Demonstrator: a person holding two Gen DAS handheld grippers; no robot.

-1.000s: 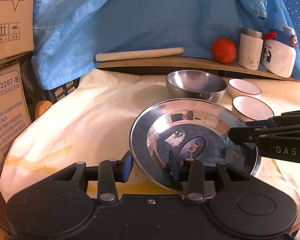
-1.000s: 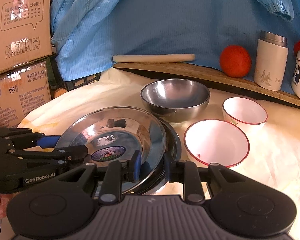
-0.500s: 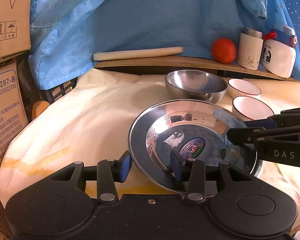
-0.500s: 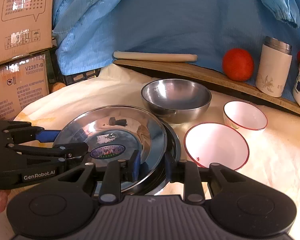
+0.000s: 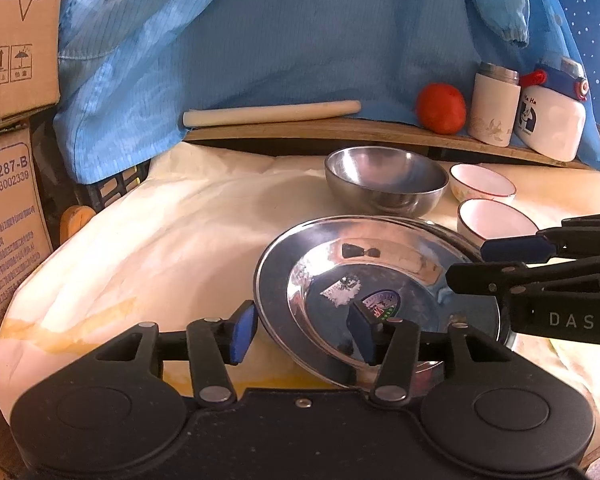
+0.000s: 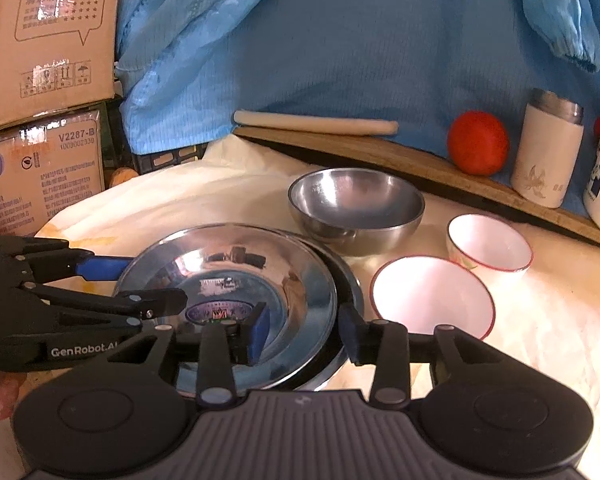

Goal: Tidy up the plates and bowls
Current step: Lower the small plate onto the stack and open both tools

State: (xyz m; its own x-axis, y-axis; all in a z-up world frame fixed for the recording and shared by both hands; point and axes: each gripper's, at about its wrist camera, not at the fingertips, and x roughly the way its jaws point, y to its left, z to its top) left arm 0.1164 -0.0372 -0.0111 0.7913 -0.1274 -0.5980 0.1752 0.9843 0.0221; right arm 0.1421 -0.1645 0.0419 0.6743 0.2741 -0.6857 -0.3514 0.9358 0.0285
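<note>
A shiny steel plate [image 5: 384, 276] with a sticker lies on top of a second steel plate [image 6: 350, 284], whose rim shows on the right. My left gripper [image 5: 302, 334] is open, its jaws astride the top plate's left rim. My right gripper [image 6: 304, 330] is open, its jaws astride the right rims of both plates. Each gripper also shows in the other's view: the right one [image 5: 500, 264] and the left one [image 6: 112, 284]. Behind the plates stand a steel bowl [image 6: 356, 202] and two white bowls with red rims [image 6: 432, 296] [image 6: 490, 244].
The table is covered with a cream cloth [image 5: 160, 248]. A wooden board [image 5: 340, 130] at the back holds a rolling pin [image 5: 272, 112], a tomato [image 5: 440, 108], a white cup [image 5: 494, 106] and a white container [image 5: 552, 120]. Cardboard boxes [image 5: 4, 200] stand at the left.
Both grippers have opened wider and let go of the top plate. The top plate has settled down onto the lower plate.
</note>
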